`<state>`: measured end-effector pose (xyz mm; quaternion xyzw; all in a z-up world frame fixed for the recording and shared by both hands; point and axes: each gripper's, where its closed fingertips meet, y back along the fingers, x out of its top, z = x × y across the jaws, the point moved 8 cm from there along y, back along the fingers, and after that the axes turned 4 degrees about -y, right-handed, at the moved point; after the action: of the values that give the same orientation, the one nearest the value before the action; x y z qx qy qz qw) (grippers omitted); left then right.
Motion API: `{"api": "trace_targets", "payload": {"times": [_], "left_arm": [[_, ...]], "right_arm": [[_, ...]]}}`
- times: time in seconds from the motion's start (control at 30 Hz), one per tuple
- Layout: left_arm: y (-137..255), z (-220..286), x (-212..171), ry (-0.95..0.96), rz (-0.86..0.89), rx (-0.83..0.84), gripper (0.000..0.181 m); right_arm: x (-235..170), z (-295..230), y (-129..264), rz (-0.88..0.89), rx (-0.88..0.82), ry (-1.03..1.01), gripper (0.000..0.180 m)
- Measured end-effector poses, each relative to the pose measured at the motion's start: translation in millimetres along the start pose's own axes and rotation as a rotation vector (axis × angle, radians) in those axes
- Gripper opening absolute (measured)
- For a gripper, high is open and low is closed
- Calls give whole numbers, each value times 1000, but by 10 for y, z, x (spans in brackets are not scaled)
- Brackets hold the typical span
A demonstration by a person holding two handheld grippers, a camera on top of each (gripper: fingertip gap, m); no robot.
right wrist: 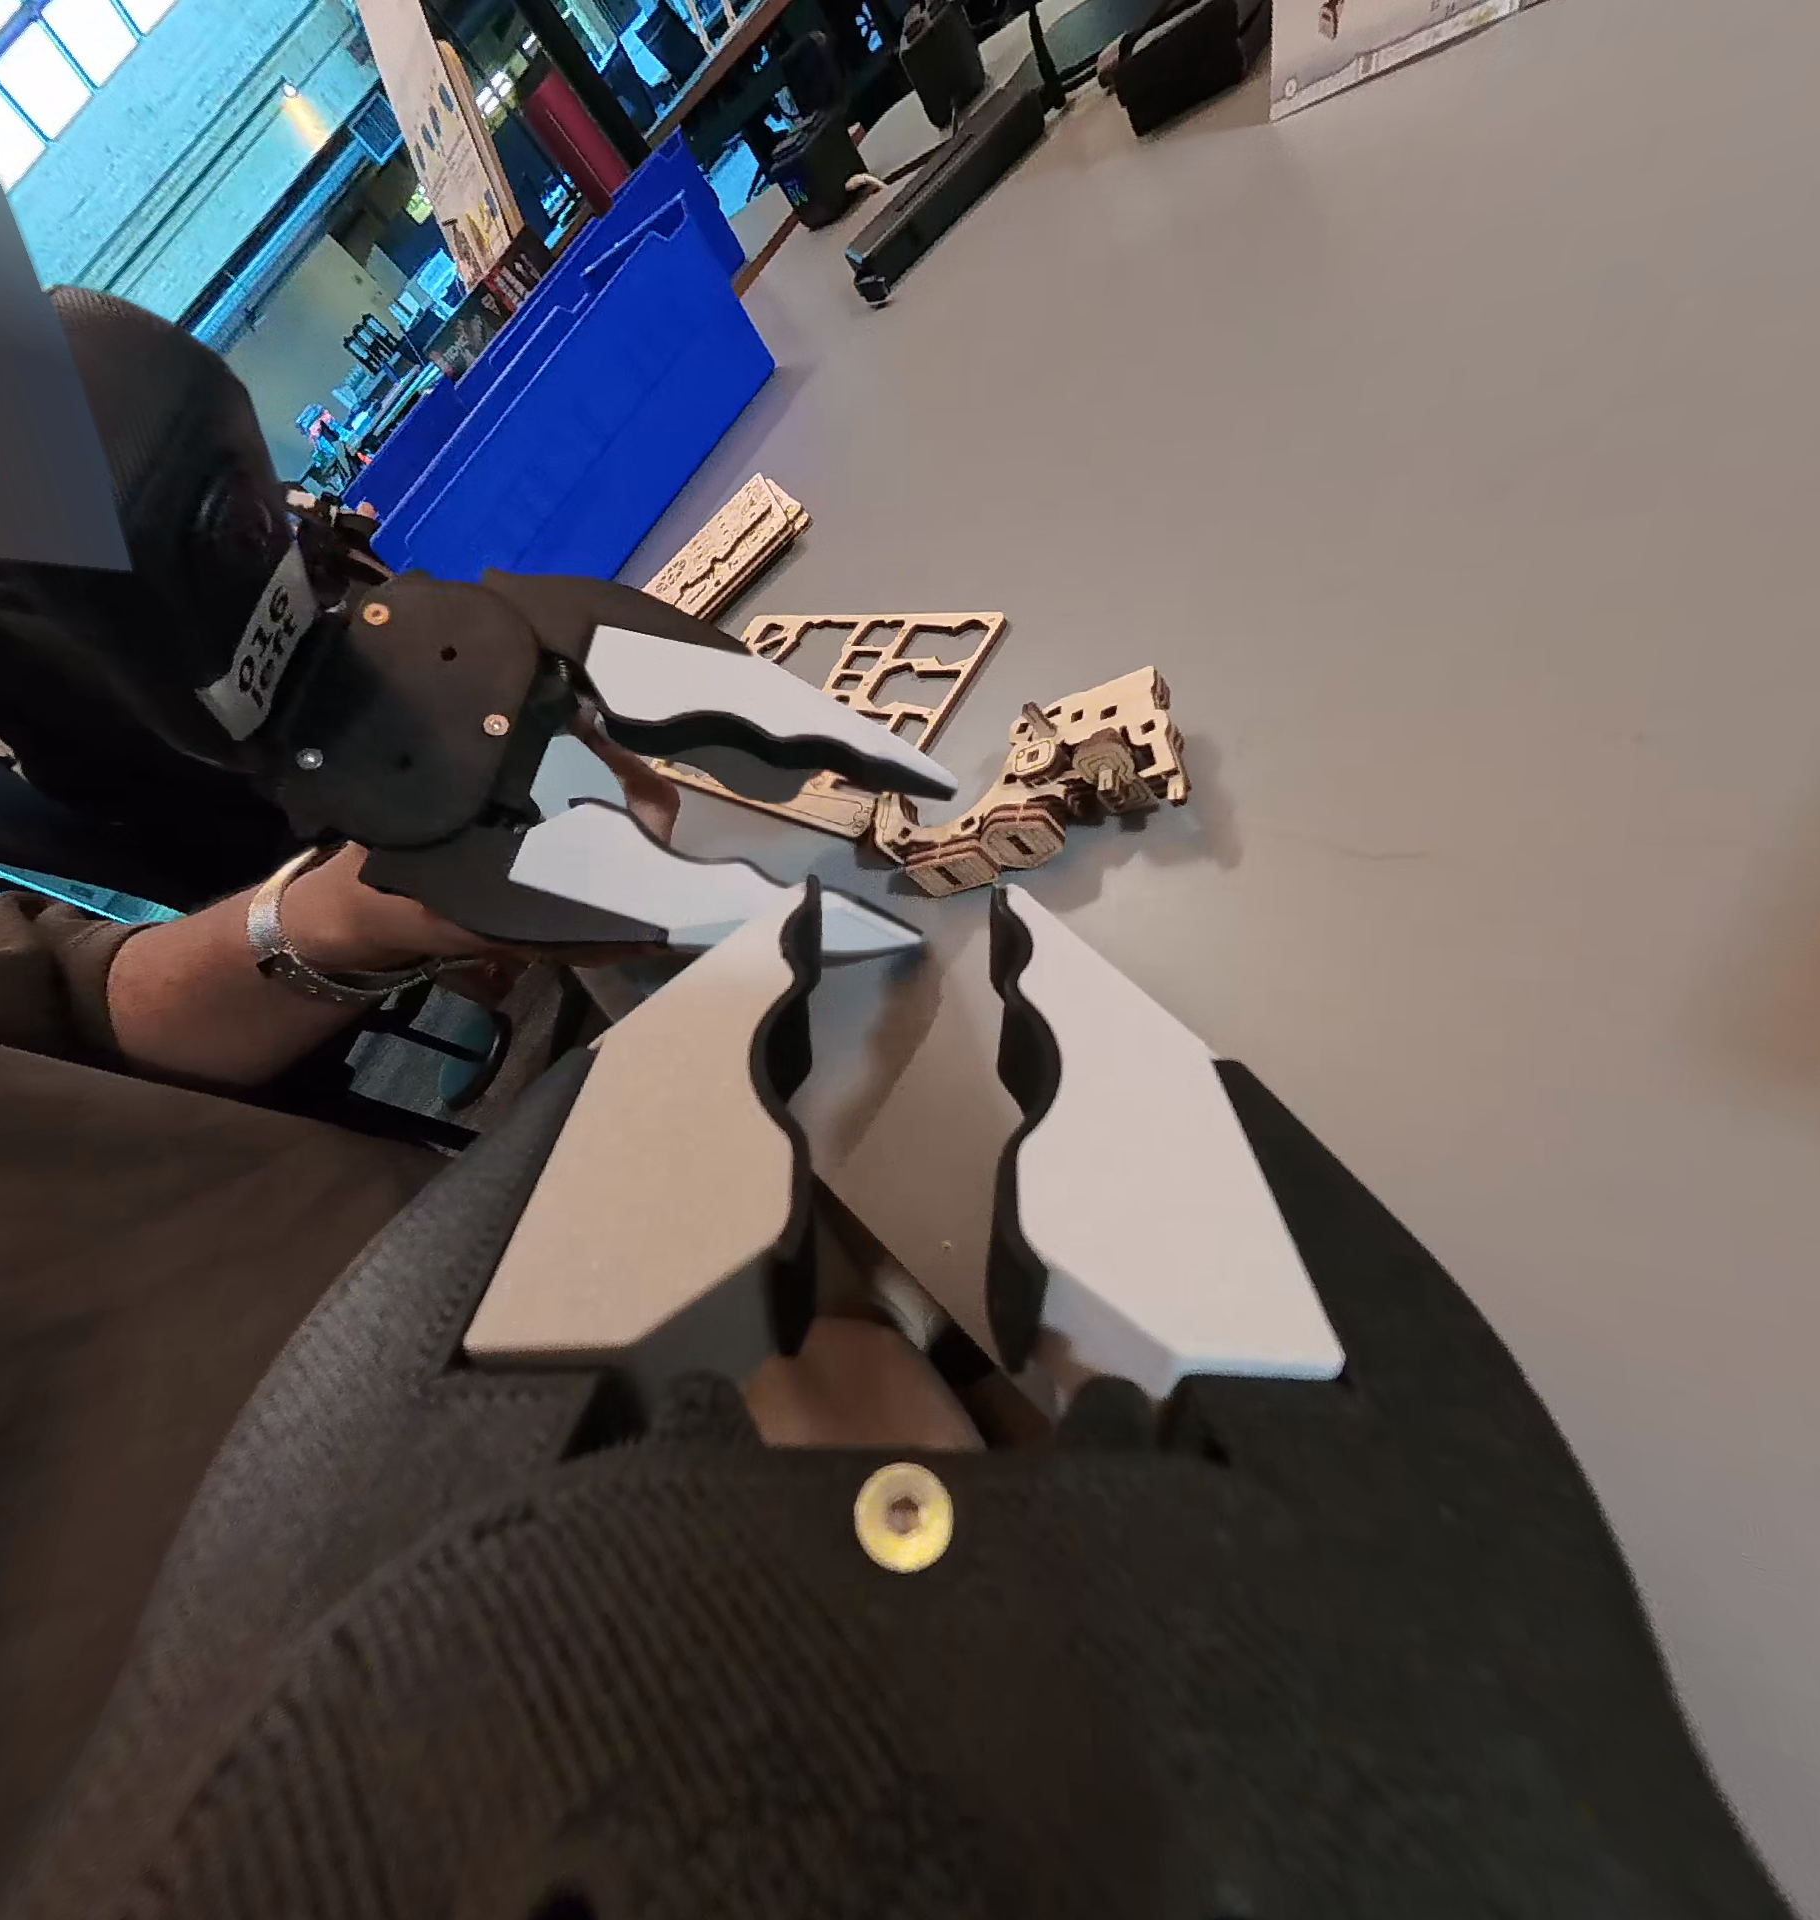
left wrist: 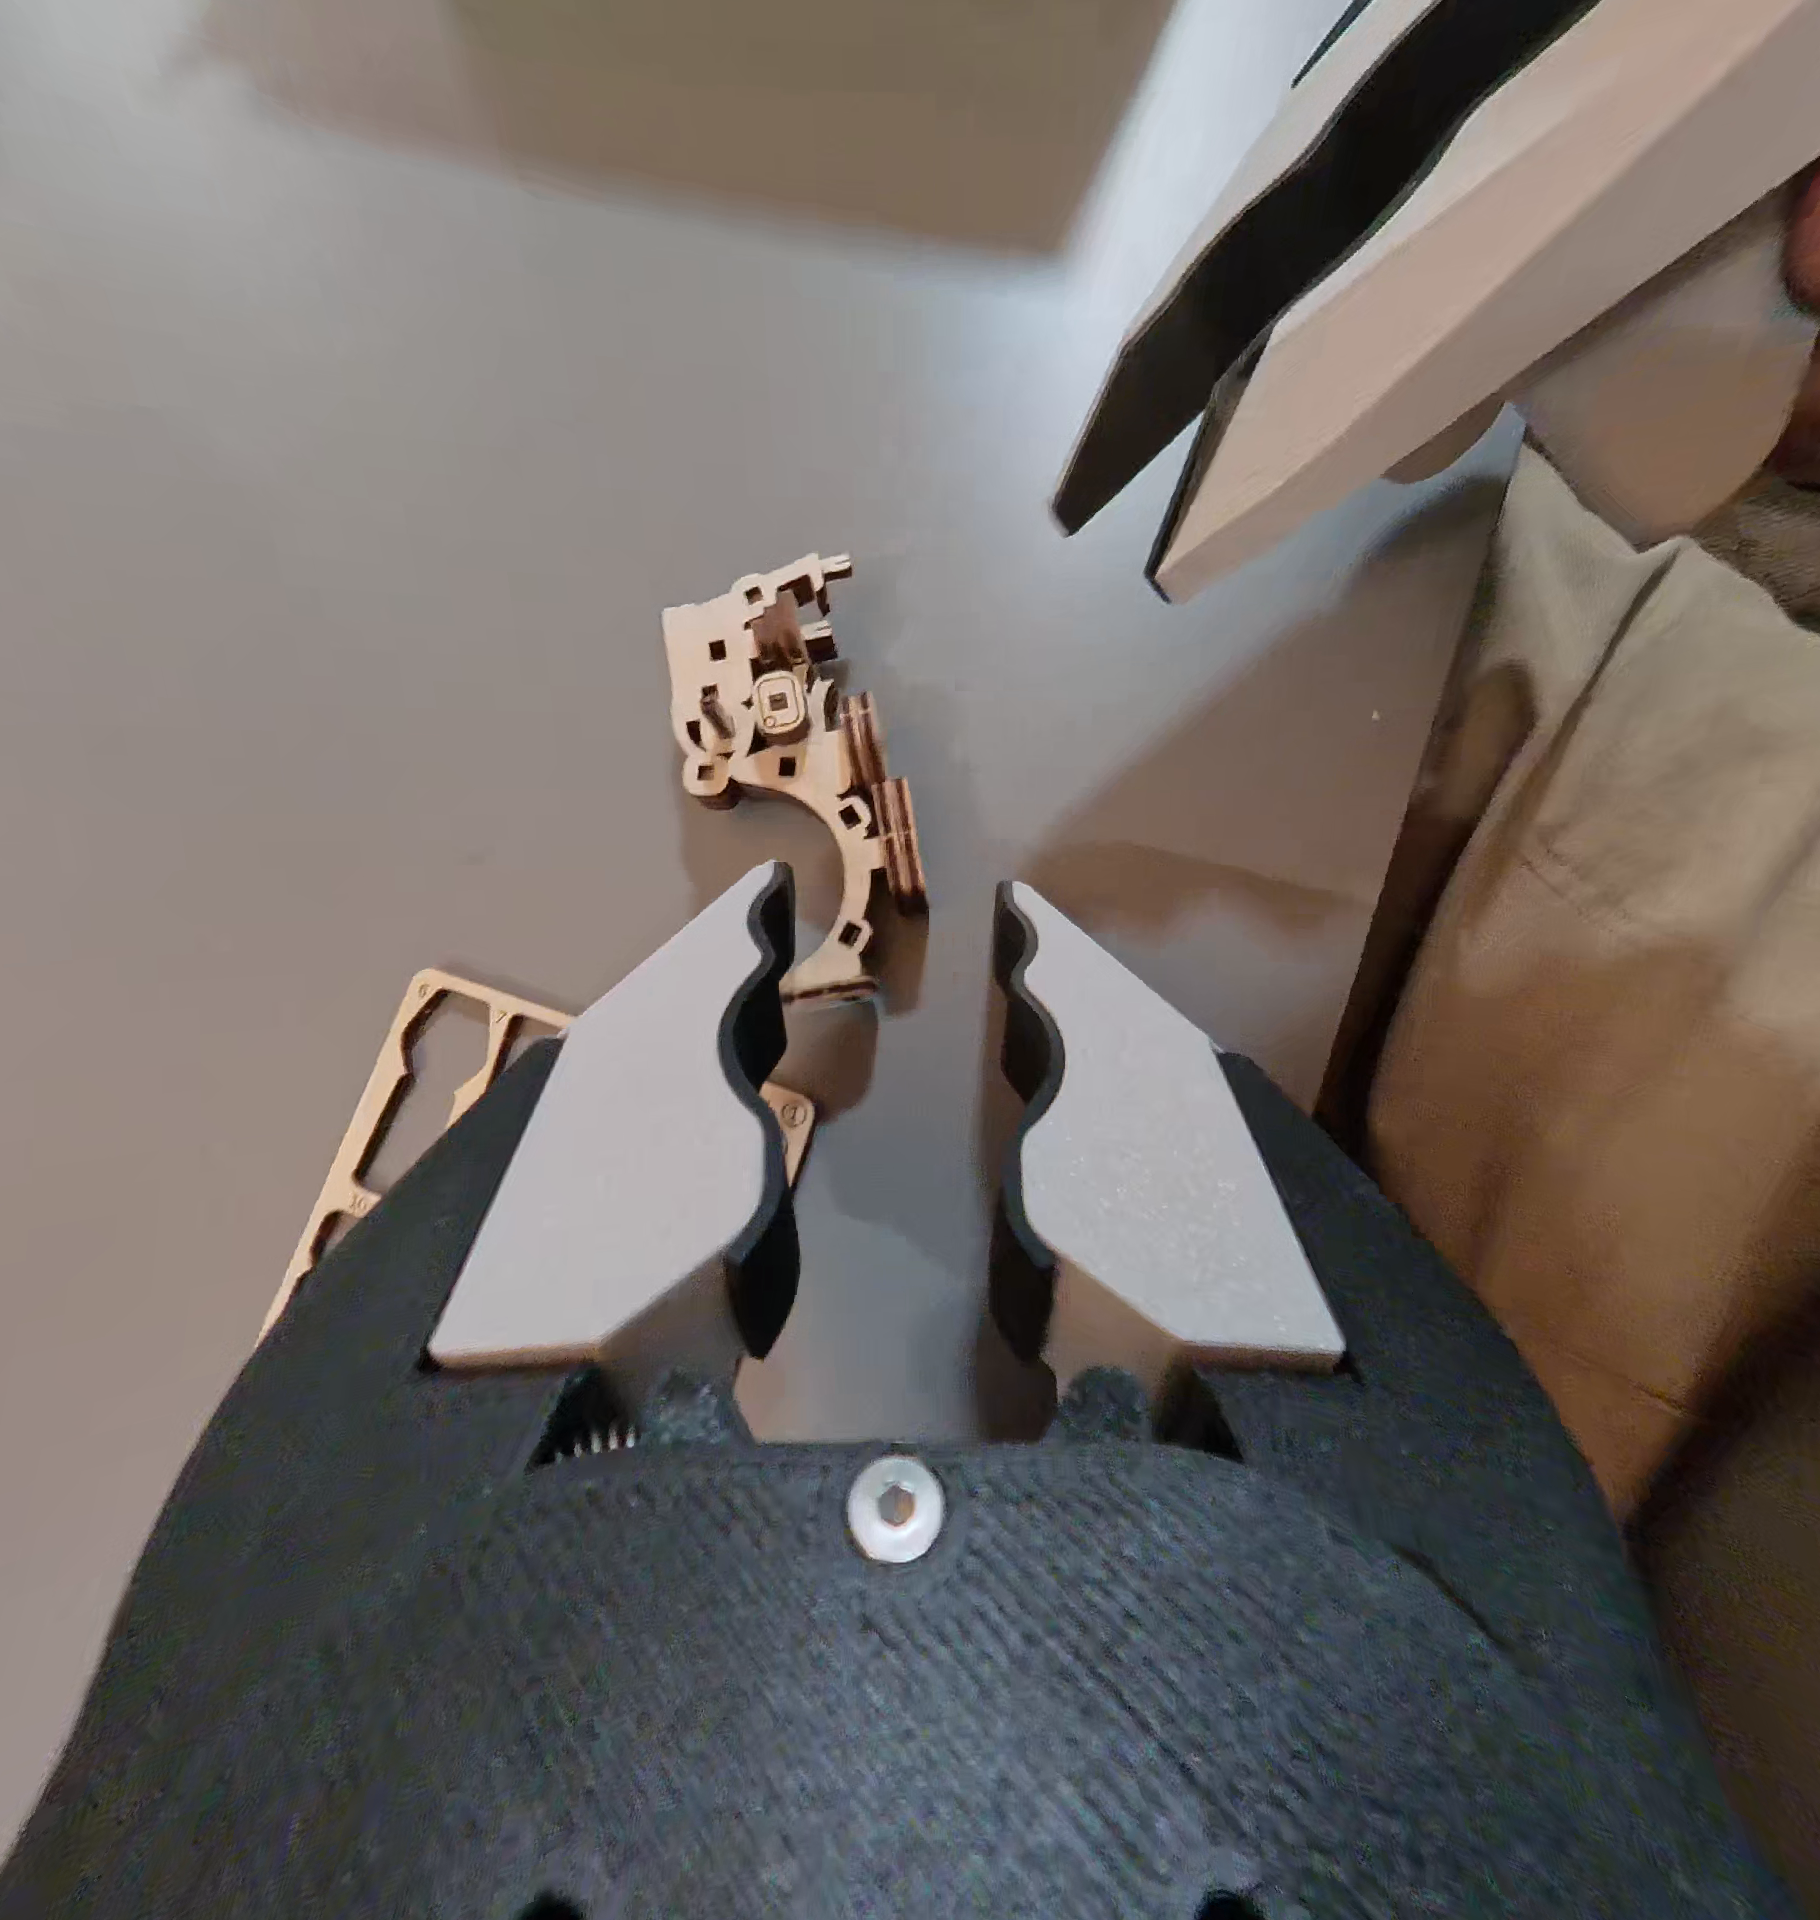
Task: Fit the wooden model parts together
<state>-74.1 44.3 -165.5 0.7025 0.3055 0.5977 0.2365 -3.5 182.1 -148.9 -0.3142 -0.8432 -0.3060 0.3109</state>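
Note:
A partly built wooden model (left wrist: 781,727) lies on the grey table (left wrist: 262,520), just ahead of my left gripper (left wrist: 890,894). That gripper is open and empty, its left fingertip beside the model's curved lower end. The model also shows in the right wrist view (right wrist: 1051,790). My right gripper (right wrist: 901,904) is open and empty, a short way from the model. In the right wrist view the left gripper (right wrist: 932,862) reaches in from the left, open, close to the model. In the left wrist view the right gripper (left wrist: 1114,540) hangs open at the upper right.
A cut-out wooden parts sheet (right wrist: 875,665) lies beside the model; it shows under my left finger (left wrist: 418,1091). A stack of wooden sheets (right wrist: 729,551) and blue bins (right wrist: 594,416) stand farther back. Dark gear (right wrist: 937,177) sits at the far edge. A person's arm (right wrist: 210,987) is at left. Spacing between my two grippers at the tips: around 7 centimetres.

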Motion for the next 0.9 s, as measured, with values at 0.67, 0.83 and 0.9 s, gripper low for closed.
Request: {"api": "trace_targets", "payload": {"times": [0.67, 0.83, 0.9], "left_arm": [[206, -305, 40, 791, 363, -565, 12], [269, -219, 109, 945, 457, -855, 12], [264, -167, 116, 963, 455, -948, 12]], "right_arm": [[151, -65, 247, 19, 38, 314, 43], [110, -36, 312, -54, -58, 569, 54], [112, -74, 353, -47, -12, 597, 55]]}}
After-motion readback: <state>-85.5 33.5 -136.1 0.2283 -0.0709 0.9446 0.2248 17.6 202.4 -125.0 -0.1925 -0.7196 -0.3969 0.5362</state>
